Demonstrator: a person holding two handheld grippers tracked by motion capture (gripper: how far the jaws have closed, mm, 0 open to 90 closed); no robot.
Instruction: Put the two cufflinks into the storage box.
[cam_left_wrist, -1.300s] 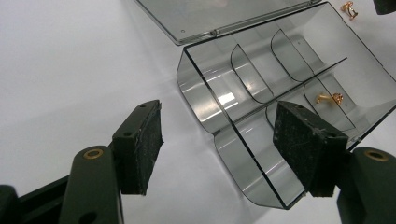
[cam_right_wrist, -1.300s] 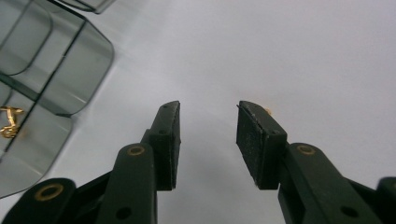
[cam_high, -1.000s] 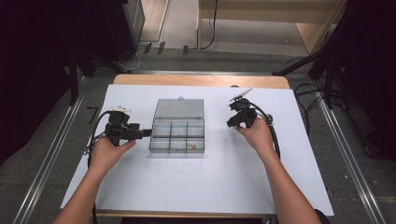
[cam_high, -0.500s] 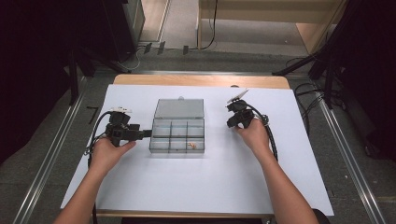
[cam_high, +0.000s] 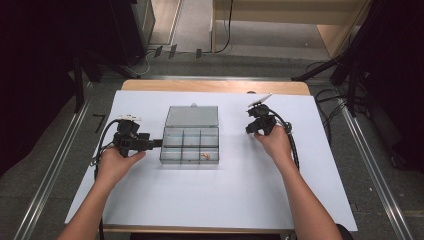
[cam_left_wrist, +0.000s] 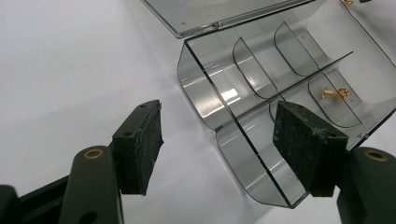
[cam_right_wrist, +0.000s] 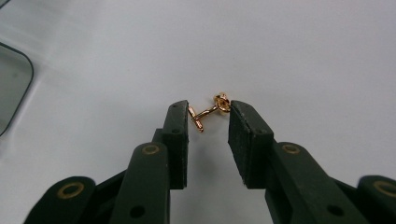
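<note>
A clear plastic compartment box (cam_high: 190, 162) lies open in the middle of the white sheet, its lid (cam_high: 192, 116) flat behind it. One gold cufflink (cam_high: 205, 156) (cam_left_wrist: 334, 93) rests in a front compartment. My left gripper (cam_high: 159, 143) (cam_left_wrist: 224, 144) is open at the box's left end, with the end wall between its pads and neither pad pressing. To the right of the box, my right gripper (cam_high: 251, 130) (cam_right_wrist: 208, 116) points down at the sheet. Its jaws have just been closing, and a second gold cufflink (cam_right_wrist: 210, 109) sits between the tips, touching both pads.
The white sheet (cam_high: 225, 200) covers the table, with a wooden edge (cam_high: 215, 86) showing at the back. Cables (cam_high: 292, 145) trail from both grippers. Dark stands and floor cables surround the table.
</note>
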